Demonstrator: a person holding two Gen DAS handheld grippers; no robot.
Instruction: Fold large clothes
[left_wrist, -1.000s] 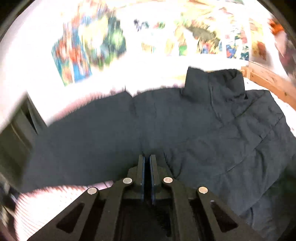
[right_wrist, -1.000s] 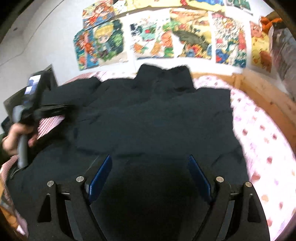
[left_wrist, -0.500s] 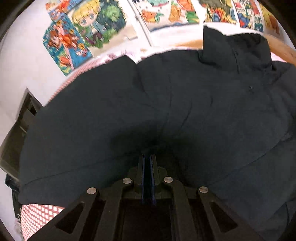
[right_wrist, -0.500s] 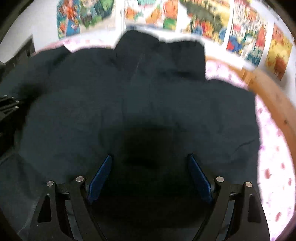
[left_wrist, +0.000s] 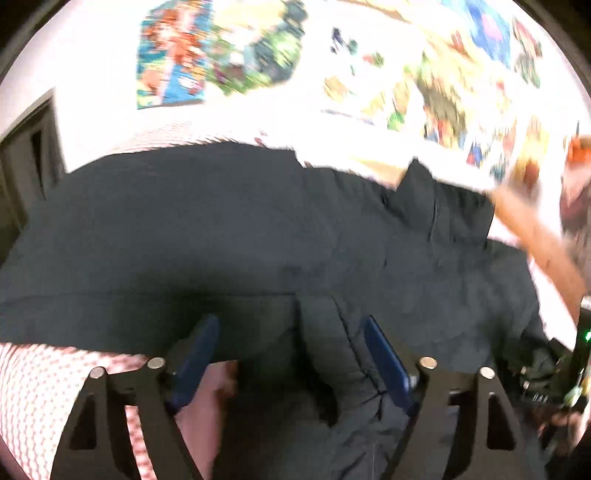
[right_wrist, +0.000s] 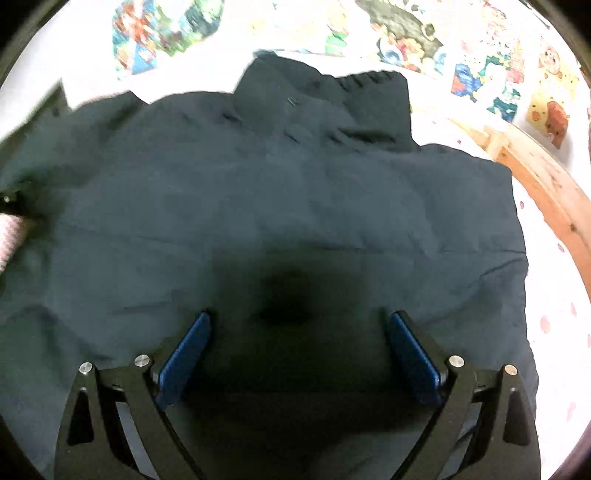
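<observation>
A large dark padded jacket (right_wrist: 288, 192) lies spread on a bed, its collar (right_wrist: 332, 99) toward the wall. In the left wrist view the jacket (left_wrist: 258, 229) fills the middle, with a sleeve folded across the body. My left gripper (left_wrist: 291, 350) is open over the jacket's near edge, with a fold of the fabric lying between its blue pads (left_wrist: 384, 354). My right gripper (right_wrist: 295, 347) is open and empty, held low over the jacket's lower body.
The bed has a pink patterned sheet (right_wrist: 554, 317) and a wooden frame (right_wrist: 543, 184) on the right. Colourful posters (right_wrist: 406, 40) cover the wall behind. A dark cabinet (left_wrist: 26, 173) stands at the left. The other hand-held gripper (left_wrist: 565, 369) shows at the right edge.
My left gripper has opened and let go of the jacket fabric that it held shut. The sleeve now lies folded on the body. My right gripper stayed open and moved closer over the jacket.
</observation>
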